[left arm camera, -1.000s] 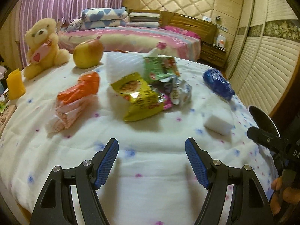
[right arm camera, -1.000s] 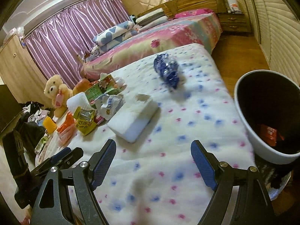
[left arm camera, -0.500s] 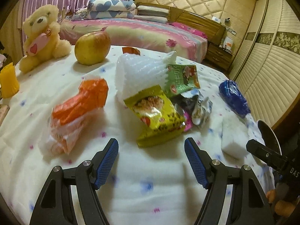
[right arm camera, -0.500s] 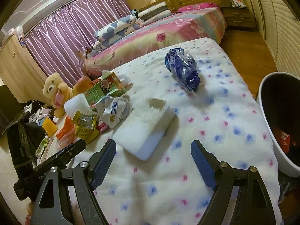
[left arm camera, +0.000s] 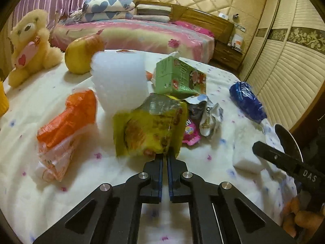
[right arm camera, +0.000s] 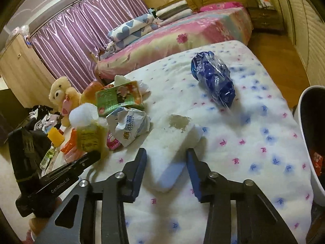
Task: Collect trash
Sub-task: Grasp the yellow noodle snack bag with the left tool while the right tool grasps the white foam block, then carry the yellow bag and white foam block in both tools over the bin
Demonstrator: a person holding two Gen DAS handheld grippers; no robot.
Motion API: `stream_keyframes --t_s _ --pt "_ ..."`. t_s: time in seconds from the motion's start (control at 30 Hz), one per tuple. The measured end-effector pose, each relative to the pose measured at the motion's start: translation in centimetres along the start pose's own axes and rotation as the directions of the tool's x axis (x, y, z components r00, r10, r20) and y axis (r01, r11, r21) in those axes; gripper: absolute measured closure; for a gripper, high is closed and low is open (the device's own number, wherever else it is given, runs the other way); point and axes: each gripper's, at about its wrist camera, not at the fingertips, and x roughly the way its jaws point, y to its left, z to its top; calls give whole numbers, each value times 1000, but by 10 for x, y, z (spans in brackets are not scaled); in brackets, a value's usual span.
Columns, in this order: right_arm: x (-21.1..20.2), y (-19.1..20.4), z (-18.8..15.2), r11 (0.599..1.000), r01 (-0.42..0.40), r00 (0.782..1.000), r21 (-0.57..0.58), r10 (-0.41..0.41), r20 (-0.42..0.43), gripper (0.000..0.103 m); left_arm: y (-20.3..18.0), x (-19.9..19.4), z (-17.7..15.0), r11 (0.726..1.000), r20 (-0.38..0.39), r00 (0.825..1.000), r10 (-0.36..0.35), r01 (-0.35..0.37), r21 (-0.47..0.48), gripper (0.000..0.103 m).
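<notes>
My left gripper is shut on the near edge of a yellow snack bag, which is lifted and tilted; the bag also shows in the right wrist view. My right gripper is partly closed around a stained white sponge block, with a pad on each side; whether they touch it is unclear. More trash lies on the spotted tablecloth: a green carton, a crumpled silver wrapper, a pink wrapper, an orange plastic bag, a white foam net and a blue bag.
A white trash bin with a black liner stands past the table's right edge. A teddy bear, an apple and a yellow cup sit at the far left. A bed lies behind.
My left gripper moved forward and shut on the yellow snack bag, lifting it. My right gripper advanced over the white sponge and its jaws narrowed around it.
</notes>
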Motion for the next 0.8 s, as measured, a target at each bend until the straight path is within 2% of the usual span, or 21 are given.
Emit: stream_keyframes --t_s 0.2,0.43,0.8 --pt "-15 -8 -2 999 -37 999 28 37 16 80 -3 -13 -15 1000 13 1000 -19 19 2 101" --pt "-35 -19 -11 997 -55 998 52 53 41 85 -21 -28 -25 997 18 998 -58 57 43 101" --pt "-74 -48 -22 993 -16 994 114 4 108 92 -57 -31 -32 985 -3 991 -132 132 109 101"
